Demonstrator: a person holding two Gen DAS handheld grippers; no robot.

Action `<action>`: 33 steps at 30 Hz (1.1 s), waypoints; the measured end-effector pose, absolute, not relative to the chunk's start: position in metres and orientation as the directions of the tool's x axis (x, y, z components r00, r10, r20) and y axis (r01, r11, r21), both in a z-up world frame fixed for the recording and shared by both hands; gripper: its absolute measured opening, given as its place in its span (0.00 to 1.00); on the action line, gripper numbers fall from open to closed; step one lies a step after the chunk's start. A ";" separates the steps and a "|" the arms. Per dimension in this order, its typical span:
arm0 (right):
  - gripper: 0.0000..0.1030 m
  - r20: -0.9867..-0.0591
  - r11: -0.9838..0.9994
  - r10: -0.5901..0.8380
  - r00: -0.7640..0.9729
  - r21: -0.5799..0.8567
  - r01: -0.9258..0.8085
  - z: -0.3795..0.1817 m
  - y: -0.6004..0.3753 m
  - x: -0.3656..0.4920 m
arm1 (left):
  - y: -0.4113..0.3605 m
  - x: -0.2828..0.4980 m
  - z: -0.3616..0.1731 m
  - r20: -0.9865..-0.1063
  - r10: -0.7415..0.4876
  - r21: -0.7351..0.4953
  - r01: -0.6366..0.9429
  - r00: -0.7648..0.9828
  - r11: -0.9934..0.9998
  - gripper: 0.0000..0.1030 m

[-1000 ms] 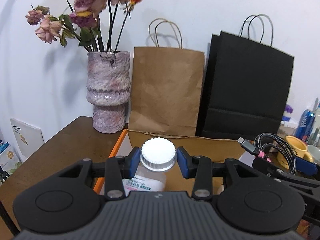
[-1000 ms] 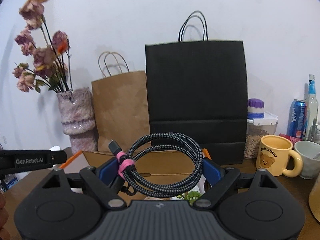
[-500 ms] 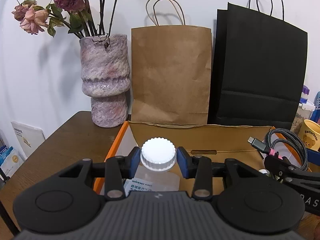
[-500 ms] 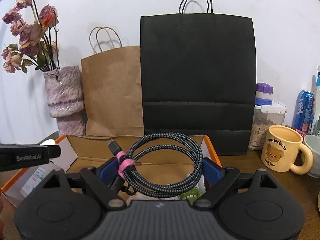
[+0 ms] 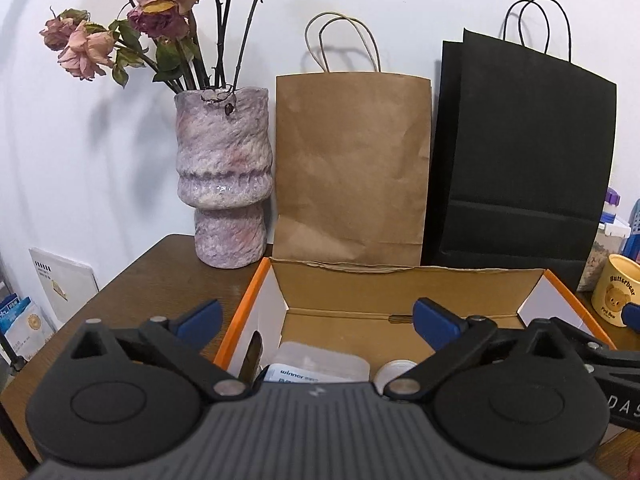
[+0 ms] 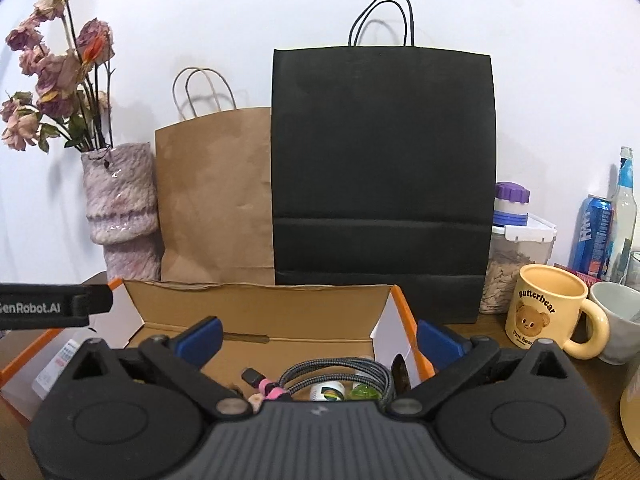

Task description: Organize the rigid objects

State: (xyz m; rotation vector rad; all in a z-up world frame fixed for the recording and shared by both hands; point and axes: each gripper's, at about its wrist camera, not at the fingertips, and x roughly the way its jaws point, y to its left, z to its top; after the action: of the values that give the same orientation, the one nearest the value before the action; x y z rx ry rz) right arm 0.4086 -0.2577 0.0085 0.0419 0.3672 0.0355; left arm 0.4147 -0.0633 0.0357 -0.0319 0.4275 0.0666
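White wall behind, with a brown paper bag (image 5: 352, 168) and a black paper bag (image 6: 382, 168) leaning against it at the back of a dark wooden counter (image 5: 168, 276); an open cardboard box (image 5: 400, 280) with orange edges sits in front of them.

Both claws have just been opening over that box. The left claw (image 5: 318, 318) stands with its blue pads wide apart and nothing between them; the white-capped plastic bottle (image 5: 320, 366) lies on its side on the box floor below, cap (image 5: 394, 370) pointing right. The right claw (image 6: 318, 338) is likewise spread and empty, and the coiled braided cable (image 6: 340, 372) with its pink tie rests in the box's right end, on top of some small items I cannot identify.

So the drop looks done, and the step in hand is a clean withdrawal. To do it well:

- Keep the pads fully apart while lifting, so neither catches the bottle or a cable loop.
- Rise straight up before pulling back; the box's upright flaps are close on either side.
- Mind the yellow bear mug (image 6: 548, 312) just right of the box when swinging the right claw away.
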 end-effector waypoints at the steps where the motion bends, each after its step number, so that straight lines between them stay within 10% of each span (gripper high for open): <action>1: 1.00 -0.359 0.998 0.041 0.932 0.050 -0.025 0.008 -0.258 0.409 | -0.063 0.415 0.036 -0.417 0.060 -0.017 -0.073 0.907 0.997 1.00; 33: 1.00 -0.327 0.997 0.073 0.942 0.048 -0.061 0.041 -0.270 0.327 | -0.043 0.340 0.067 -0.360 0.016 -0.058 -0.039 0.933 0.998 1.00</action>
State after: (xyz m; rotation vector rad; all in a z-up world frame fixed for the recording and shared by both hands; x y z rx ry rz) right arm 0.3271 -0.2703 0.0406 0.0374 0.3343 0.0685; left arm 0.3403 -0.0433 0.0670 -0.0644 0.3672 0.0280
